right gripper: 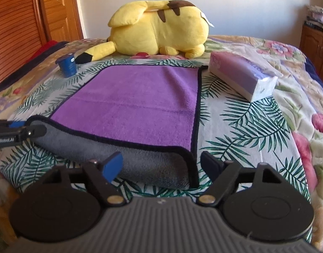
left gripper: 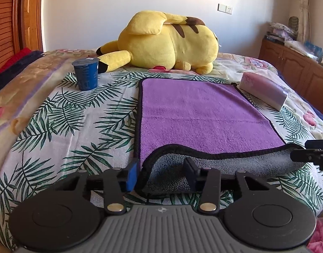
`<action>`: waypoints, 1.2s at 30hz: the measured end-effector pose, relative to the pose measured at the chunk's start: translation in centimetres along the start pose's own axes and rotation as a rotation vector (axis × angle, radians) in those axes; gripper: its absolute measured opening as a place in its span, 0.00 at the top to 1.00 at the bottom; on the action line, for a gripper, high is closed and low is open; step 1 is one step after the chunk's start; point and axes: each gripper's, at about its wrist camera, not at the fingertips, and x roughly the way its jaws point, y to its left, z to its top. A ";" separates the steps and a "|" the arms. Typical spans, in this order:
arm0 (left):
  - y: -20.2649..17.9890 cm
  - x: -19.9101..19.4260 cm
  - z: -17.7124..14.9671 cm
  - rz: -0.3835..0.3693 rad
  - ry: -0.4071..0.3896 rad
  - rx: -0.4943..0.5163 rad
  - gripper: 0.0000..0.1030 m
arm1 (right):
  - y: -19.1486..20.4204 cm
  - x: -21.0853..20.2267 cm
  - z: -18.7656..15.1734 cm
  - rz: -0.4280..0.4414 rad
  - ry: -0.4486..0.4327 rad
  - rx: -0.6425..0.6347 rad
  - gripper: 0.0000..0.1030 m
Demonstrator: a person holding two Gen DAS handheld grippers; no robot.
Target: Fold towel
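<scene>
A purple towel (left gripper: 203,113) with black trim and a grey underside lies on the leaf-print cloth on the bed; it also shows in the right wrist view (right gripper: 140,105). Its near edge is turned back, grey side (left gripper: 224,164) up. My left gripper (left gripper: 161,174) is open, its fingers either side of the towel's near left corner. My right gripper (right gripper: 163,164) is open around the near right corner (right gripper: 182,164). Each gripper shows at the edge of the other's view, the left one (right gripper: 11,132) and the right one (left gripper: 313,154).
A blue cup (left gripper: 85,73) stands left of the towel. A tissue pack (right gripper: 243,78) lies to its right. A yellow plush toy (left gripper: 165,42) lies behind the towel. A wooden cabinet (left gripper: 294,67) stands at the right, a wooden door (right gripper: 56,8) at the left.
</scene>
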 end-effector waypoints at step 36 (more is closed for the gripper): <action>-0.5 0.1 -0.4 -0.048 0.020 0.037 1.00 | -1.8 0.3 -0.1 0.030 0.066 -0.007 0.97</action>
